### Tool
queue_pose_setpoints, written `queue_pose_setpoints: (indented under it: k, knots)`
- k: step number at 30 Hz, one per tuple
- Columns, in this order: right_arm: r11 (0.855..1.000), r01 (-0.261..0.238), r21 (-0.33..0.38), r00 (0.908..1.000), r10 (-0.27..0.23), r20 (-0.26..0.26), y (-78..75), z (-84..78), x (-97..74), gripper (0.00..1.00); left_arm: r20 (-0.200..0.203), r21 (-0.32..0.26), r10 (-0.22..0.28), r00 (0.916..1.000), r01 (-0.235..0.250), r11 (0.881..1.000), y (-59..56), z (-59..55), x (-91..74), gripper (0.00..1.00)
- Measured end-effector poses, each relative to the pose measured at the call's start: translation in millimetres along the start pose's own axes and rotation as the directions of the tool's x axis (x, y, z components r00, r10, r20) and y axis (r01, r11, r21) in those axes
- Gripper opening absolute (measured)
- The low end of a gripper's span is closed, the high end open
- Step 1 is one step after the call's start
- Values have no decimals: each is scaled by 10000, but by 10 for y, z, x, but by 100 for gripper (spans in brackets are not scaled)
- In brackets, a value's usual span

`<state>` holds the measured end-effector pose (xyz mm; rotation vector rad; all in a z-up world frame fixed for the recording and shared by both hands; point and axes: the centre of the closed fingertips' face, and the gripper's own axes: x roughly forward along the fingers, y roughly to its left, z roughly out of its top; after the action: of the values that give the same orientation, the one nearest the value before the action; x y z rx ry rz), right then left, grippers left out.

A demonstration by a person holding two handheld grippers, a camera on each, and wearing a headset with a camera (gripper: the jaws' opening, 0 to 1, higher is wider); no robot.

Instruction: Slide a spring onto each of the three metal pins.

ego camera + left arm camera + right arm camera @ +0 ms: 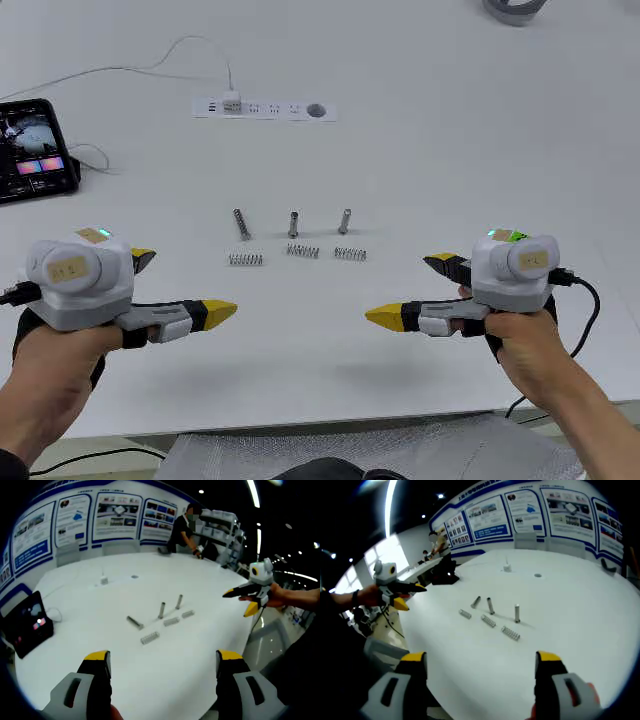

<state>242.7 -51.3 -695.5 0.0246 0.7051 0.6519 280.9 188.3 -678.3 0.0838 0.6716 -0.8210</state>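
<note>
Nearest in, low in the head view, the left gripper [187, 284] sits at lower left and the right gripper [404, 288] at lower right. Their yellow tips point inward at each other over the bare white table [300, 350]. Both are released, jaws spread wide, nothing between them. Each gripper view agrees, showing its own two jaws well apart along the bottom edge with only tabletop between.

Just beyond, at the middle of the head view, three springs lie flat in a row: left spring [245, 259], middle spring [303, 250], right spring [350, 253]. All are loose on the table, apart from one another.

Right behind them come the three pins, one per spring. The left pin [241, 224] is tipped over, and the left gripper view shows it lying on its side [134, 622]. The middle pin [294, 223] and right pin [344, 221] stand upright. No spring is on any pin.

Farther back, a white power strip [263, 107] lies top centre, with a cable running left. A lit tablet [35, 150] rests at the left edge.
</note>
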Motion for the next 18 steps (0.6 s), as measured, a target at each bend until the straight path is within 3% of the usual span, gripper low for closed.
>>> queue_pose_setpoints:
  k: [18]
  knots:
    - [9997,-232,2,9997,232,-71,51,-41,20,93,-90,-211,12,10000,-14,9998,10,-38,2,89]
